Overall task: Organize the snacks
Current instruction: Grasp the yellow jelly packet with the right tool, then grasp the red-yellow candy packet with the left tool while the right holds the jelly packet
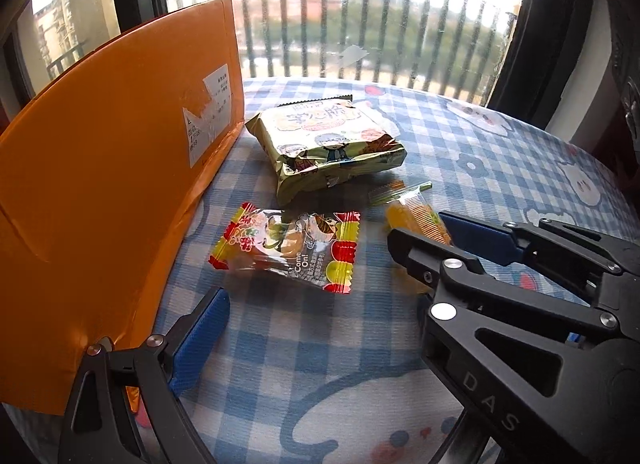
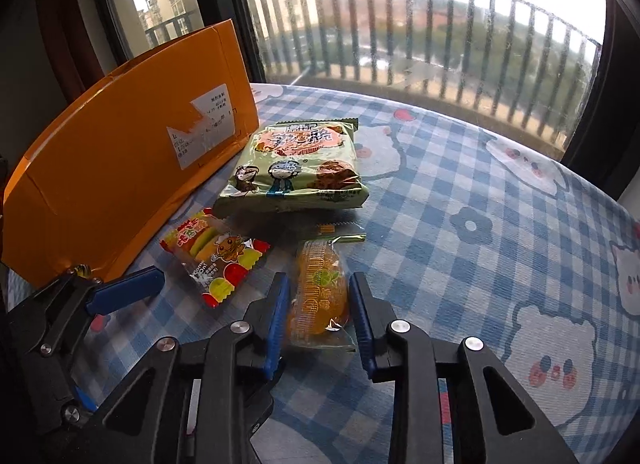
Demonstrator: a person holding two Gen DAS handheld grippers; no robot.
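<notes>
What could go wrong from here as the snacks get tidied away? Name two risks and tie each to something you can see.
1. The right gripper straddles the orange jelly packet with its pads apparently just clear; the glossy wrapper could slip if it is re-gripped.
2. The left gripper stands open close by, beside the orange box and the gummy candy packet; the two grippers might bump, or it may nudge that packet.
</notes>
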